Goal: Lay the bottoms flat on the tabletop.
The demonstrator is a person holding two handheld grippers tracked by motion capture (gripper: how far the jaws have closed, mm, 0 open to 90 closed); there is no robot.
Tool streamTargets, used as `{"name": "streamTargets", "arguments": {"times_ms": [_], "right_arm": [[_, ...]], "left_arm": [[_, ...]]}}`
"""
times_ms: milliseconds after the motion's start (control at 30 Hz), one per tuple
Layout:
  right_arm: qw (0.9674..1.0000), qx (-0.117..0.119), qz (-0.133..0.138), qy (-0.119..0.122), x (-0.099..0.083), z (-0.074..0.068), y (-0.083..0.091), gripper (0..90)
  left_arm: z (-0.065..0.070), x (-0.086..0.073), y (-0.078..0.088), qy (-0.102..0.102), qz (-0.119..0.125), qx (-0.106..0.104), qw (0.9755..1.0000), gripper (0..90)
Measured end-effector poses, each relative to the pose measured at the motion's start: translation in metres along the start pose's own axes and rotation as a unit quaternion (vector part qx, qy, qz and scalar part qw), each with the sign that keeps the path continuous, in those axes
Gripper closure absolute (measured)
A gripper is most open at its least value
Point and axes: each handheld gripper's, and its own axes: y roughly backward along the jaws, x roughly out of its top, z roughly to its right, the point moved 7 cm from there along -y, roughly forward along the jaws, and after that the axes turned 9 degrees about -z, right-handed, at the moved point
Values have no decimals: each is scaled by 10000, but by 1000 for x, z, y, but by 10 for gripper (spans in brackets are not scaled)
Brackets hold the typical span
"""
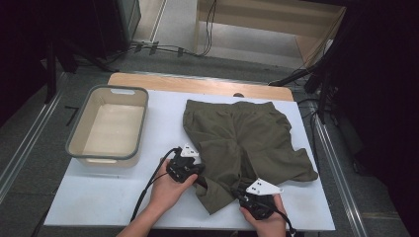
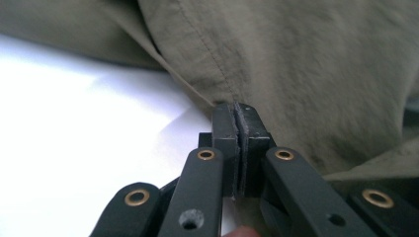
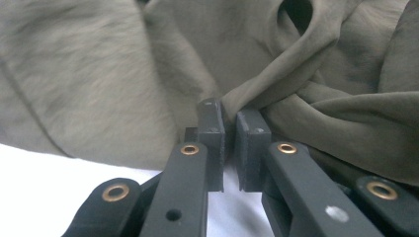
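Olive-green shorts [image 1: 242, 138] lie crumpled on the white table [image 1: 99, 197], waistband toward the far edge. At the near left leg hem, my left gripper [image 1: 201, 179] is held by a hand. In the left gripper view its jaws [image 2: 239, 111] are pressed together on the edge of the shorts [image 2: 306, 69]. A second hand holds my right gripper [image 1: 238, 191] at the near middle of the shorts. In the right gripper view it [image 3: 230, 112] is shut on a pinched fold of the cloth [image 3: 276, 84].
An empty beige tub with a grey rim [image 1: 143, 123] stands on the table's left side. A wooden strip [image 1: 197, 84] runs along the far edge. Cables [image 1: 168, 48] lie on the floor beyond. Bare white table surface shows at the near left.
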Motion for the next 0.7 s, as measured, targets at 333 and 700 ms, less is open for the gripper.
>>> {"name": "streamTargets", "arguments": {"times_ms": [333,700], "right_arm": [[9997,139,124,-177,0,4,5,816],[9989,-7,262,-382,-5,20,18,737]], "left_arm": [[22,-36,27,-181,-36,-128,9997,875],[43,-75,55,-161,130,-232,9995,650]]}}
